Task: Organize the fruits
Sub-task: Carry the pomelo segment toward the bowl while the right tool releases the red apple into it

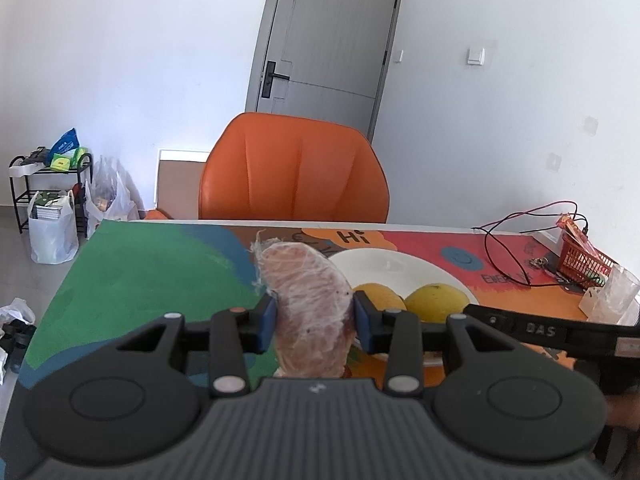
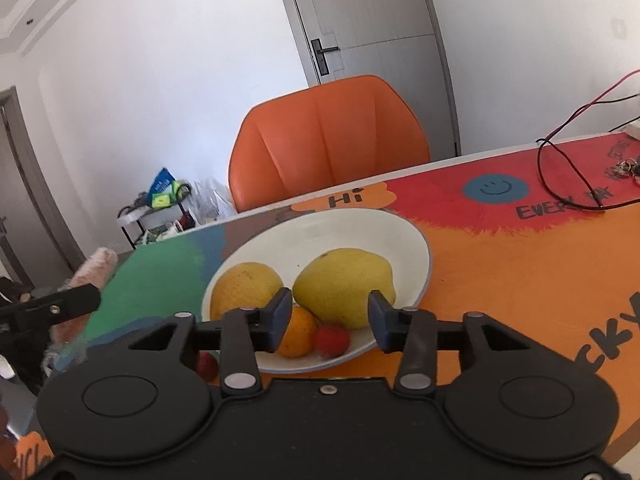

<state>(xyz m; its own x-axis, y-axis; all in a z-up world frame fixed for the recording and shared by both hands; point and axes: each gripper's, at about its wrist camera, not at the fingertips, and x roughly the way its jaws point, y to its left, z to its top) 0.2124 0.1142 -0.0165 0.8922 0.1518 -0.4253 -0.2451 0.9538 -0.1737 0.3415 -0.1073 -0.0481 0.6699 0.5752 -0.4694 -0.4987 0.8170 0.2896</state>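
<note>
A white-walled room with a grey door (image 1: 328, 36) lies behind an orange chair (image 1: 294, 168), and in front of the chair stands the worktop (image 2: 520, 264), covered by a colourful mat with green, red and orange areas.

The left gripper (image 1: 315, 320) has its jaws closed on a long pinkish fruit in a white foam net (image 1: 310, 300), which stands upright between the blue pads and is held above the green part of the mat, just left of the white plate (image 2: 360, 224).

On the plate lie two big yellow fruits (image 2: 344, 284), side by side, with a small orange (image 2: 298, 330) and a small red fruit (image 2: 331, 340) at the near rim.

The right gripper (image 2: 328, 318) hangs over the near side of the plate with its jaws apart, and nothing is between them.

Red and black wires (image 2: 560, 152) lie at the far right of the worktop, near a small red basket (image 1: 582, 258).
</note>
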